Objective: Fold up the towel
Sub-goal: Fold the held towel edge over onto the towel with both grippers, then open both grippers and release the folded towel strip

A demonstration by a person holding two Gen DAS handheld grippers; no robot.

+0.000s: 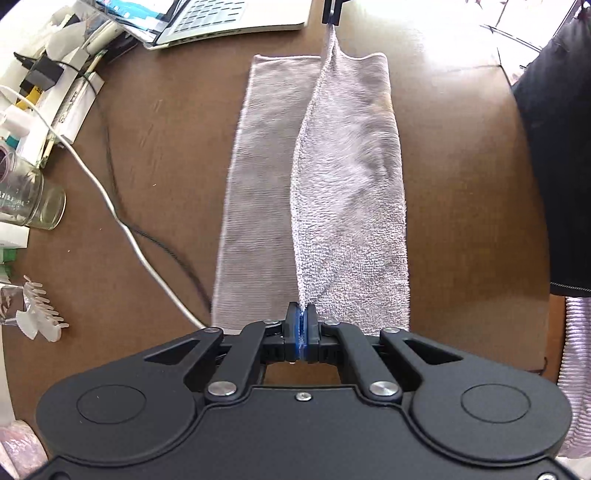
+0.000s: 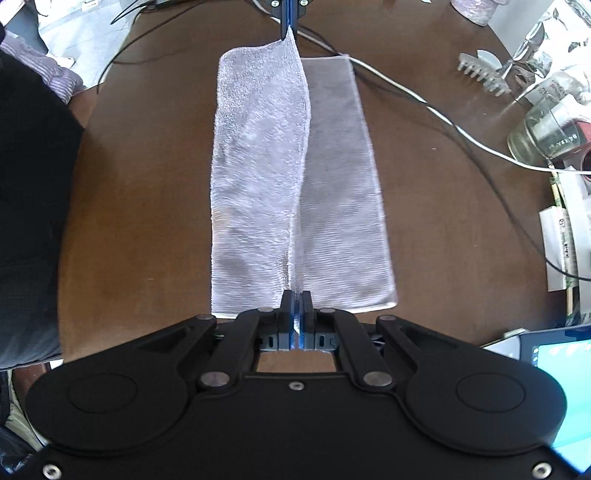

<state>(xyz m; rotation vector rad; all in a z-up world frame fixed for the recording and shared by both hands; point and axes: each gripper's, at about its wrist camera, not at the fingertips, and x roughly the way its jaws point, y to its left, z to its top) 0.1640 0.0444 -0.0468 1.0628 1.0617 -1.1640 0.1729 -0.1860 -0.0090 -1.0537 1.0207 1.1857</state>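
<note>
Left wrist view: towel point(image 1: 258, 184) mid-fold, lifted edge carried over.
Left gripper point(image 1: 303, 325) and right gripper point(image 2: 296, 306) clamped on corners; keep edge taut, level, land flush.

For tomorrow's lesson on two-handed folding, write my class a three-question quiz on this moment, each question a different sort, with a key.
1. True or false: both grippers are shut on the towel.
2. The part of the towel not lifted lies: A) flat on the table; B) across the laptop; C) inside the glass jar.
3. Fill in: the left gripper and right gripper each pinch the same lifted ____ of the towel.

Key: 1 true; 2 A; 3 edge.
</note>
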